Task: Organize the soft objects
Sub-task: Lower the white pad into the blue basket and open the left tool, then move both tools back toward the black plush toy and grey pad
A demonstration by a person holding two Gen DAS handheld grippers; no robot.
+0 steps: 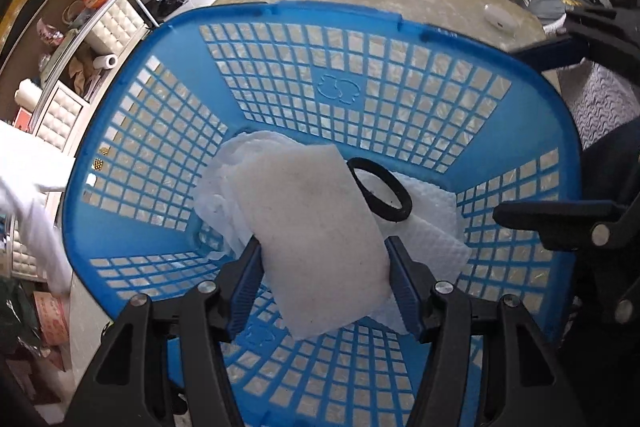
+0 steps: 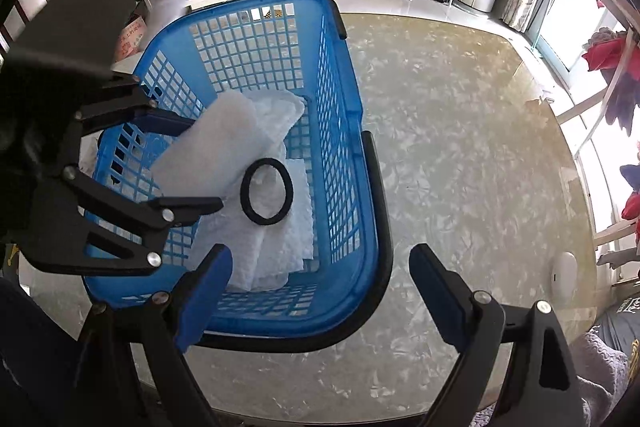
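While the left gripper (image 1: 324,291) points down into the blue basket (image 1: 120,187), its fingers clamp a white foam pad (image 1: 316,235) at lower centre of the left wrist view; pad hangs over white paper towels (image 1: 432,227) and a black hair band (image 1: 380,189) on the basket floor; right gripper (image 2: 320,291) hangs wide and empty at the basket's near rim, over the marble table (image 2: 460,147).

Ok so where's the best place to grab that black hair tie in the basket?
Pinch the black hair tie on its band at the side away from the white pad, coming straight down; it lies flat on the folded cloth, and that arc is clear.
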